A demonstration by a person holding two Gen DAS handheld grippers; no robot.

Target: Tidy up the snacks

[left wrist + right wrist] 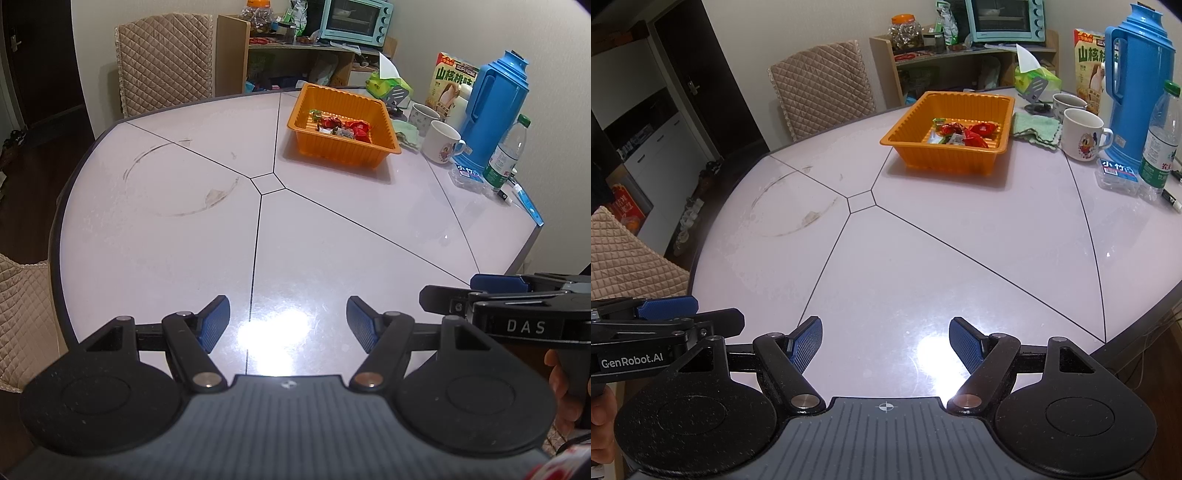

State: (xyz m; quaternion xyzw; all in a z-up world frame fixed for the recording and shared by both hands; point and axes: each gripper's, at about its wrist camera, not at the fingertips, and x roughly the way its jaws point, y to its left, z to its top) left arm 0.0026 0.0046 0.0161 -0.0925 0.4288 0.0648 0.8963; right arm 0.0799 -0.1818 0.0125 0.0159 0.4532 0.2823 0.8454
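An orange plastic tray (306,142) (908,157) stands at the far side of the white table (314,240) (923,266). Several wrapped snacks (345,128) (964,136), mostly red, lie inside it. My left gripper (288,319) is open and empty over the near table edge. My right gripper (885,341) is also open and empty, close beside the left one. Each gripper shows at the edge of the other's view, the right one in the left wrist view (476,291) and the left one in the right wrist view (683,314).
Right of the tray stand two mugs (441,142) (1080,134), a green cloth (1034,129), a blue thermos (491,107) (1134,88), a water bottle (506,155) (1158,140), a snack box (448,83) and tissues. Padded chairs (166,59) (823,85) stand at the far and left sides.
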